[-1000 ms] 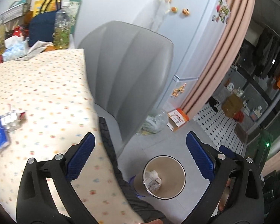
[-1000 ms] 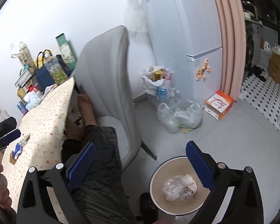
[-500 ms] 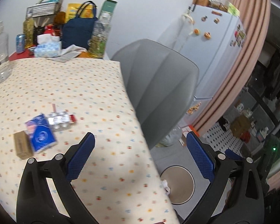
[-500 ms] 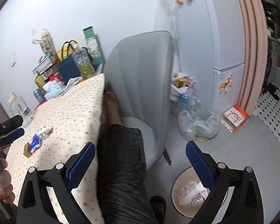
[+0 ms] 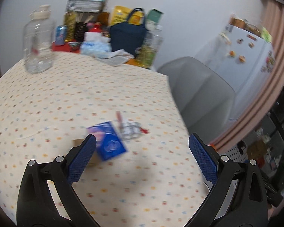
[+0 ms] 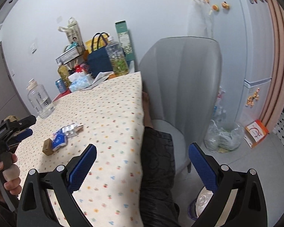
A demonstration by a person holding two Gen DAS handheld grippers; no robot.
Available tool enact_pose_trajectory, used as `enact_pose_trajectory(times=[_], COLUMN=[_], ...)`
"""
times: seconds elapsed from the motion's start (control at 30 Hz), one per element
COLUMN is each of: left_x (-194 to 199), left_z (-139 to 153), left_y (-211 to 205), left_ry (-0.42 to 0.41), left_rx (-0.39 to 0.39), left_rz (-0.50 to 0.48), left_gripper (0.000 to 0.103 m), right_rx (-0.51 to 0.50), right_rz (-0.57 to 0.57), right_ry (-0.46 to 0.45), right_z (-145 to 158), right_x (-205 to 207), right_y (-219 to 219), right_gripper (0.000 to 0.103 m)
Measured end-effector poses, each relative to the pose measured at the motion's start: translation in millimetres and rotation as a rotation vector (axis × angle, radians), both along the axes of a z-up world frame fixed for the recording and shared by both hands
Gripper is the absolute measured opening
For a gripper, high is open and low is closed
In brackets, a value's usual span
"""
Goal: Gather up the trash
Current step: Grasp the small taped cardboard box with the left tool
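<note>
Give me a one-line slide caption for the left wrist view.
Open left hand-held gripper above dotted tablecloth, facing a blue packet, blister pack and small brown box.

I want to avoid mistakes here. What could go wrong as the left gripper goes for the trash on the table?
The blue packet, blister pack and small brown box lie bunched together, so the open left gripper may catch two or push one away. The waste bin sits on the floor below the table edge; a drop could miss.
</note>
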State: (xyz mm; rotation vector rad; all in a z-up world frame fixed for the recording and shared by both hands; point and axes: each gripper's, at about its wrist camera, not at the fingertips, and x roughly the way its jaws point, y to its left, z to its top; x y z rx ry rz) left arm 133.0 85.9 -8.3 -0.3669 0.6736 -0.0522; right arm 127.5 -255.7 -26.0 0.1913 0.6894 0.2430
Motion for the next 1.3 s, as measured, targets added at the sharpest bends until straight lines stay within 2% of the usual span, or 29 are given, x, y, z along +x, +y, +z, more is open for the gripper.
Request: enact_pose_trajectory(times=[0.27,0.6,0.77,0.8,0.87,0.9,1.0,1.3], left_x=[-1,8,14,14,13,12,6,-16], left_z=[-29,-64,-79,-81,-84,-84,-80,-58], left_y=[42,50,50,50,51,53,58,85], left_ry=[0.053,0.125,0.151,0.156,0.168,0.17,0.161,0.095], left_rx=[-0.028,-0.033,-0.038,-0.037,-0.028,-0.033,-0.029,-0.018], left_rz=[0.097,0.137,0.139,0.142,0.16,0.163,0.173,0.236], left_gripper=[0.096,0.077,0.073,0.066,0.044,0.041,0.04,0.04], right_rx=[0.012,0.03,0.026,0.023,0.011,0.002,-0.032,-0.099], right_rz=[0.066,0.137,0.163,0.171,0.188,0.197,0.232,0.338], right_ry=[0.018,0.03,0.032,0.032,0.03,0.028,0.03,0.077], right_z=[-4,-7,-7,-6,-4,-3,0,-6], right_x=[14,32,36,37,40,42,47,70], right_y=[34,68,81,84,94,99,118,181], right_gripper=[0.095,0.095,0.095,0.095,0.095,0.095,0.095,0.083])
